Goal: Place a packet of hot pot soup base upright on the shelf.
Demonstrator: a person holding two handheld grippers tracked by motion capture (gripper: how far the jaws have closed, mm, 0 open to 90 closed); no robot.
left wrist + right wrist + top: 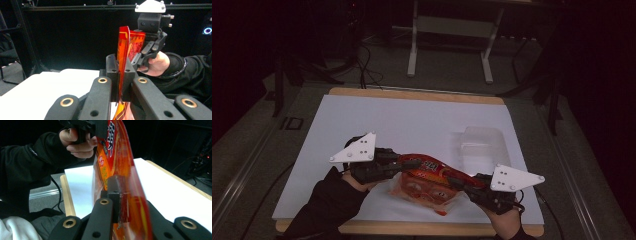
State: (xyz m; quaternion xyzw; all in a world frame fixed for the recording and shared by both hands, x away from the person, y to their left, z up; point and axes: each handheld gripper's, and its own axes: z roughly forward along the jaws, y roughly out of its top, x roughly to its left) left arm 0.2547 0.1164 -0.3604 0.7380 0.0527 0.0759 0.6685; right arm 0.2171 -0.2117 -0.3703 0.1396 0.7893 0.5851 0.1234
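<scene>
A red and orange snack bag (428,181) hangs just above the white board near its front edge, held between the two grippers. My left gripper (412,163) is shut on the bag's left top edge; in the left gripper view the pads (113,72) pinch the bag (124,47) upright. My right gripper (456,181) is shut on the bag's right edge. In the right gripper view one pad (115,186) presses the bag (117,157), and the other pad is hidden behind the film. The far gripper (150,32) grips the same bag.
A clear plastic container (482,145) lies on the white board (412,120) behind the right gripper. The wooden table edge (412,229) runs along the front. Beyond the table stand a white frame (452,30) and cables on the floor.
</scene>
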